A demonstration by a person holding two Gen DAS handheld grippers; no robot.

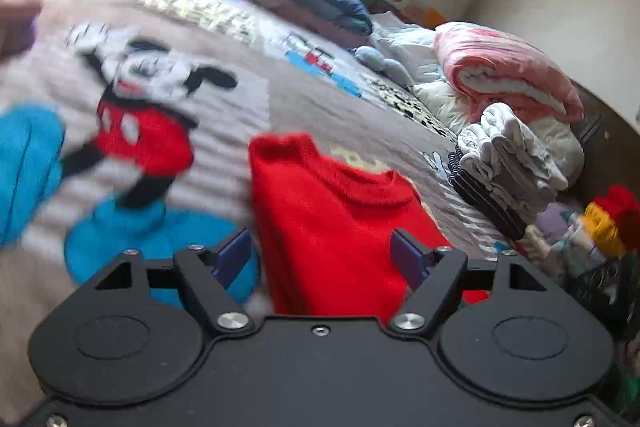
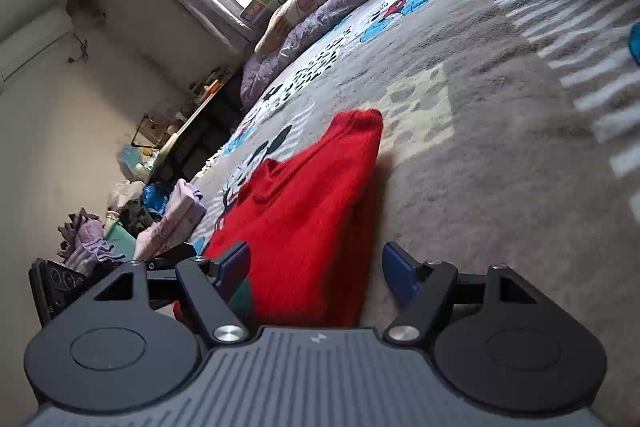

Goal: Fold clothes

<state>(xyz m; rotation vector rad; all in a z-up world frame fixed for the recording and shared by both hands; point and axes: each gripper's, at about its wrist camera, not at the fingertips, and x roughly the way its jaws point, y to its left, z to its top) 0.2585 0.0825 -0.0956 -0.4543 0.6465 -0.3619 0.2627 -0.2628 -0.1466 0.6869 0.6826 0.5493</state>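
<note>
One red sweater (image 1: 340,219), two tongs, one folded stack (image 1: 500,167).

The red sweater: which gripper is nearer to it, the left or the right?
Neither clearly. The left gripper and right gripper both stand open with the red sweater between their fingers. The views do not show which is closer.

Left gripper (image 1: 324,255): black body fills the lower frame, blue-padded fingers (image 1: 236,255) spread wide, nothing clamped between them.

Right gripper (image 2: 320,267): grey ribbed body at lower centre, blue fingers (image 2: 400,275) likewise parted, view tilted sideways.
</note>
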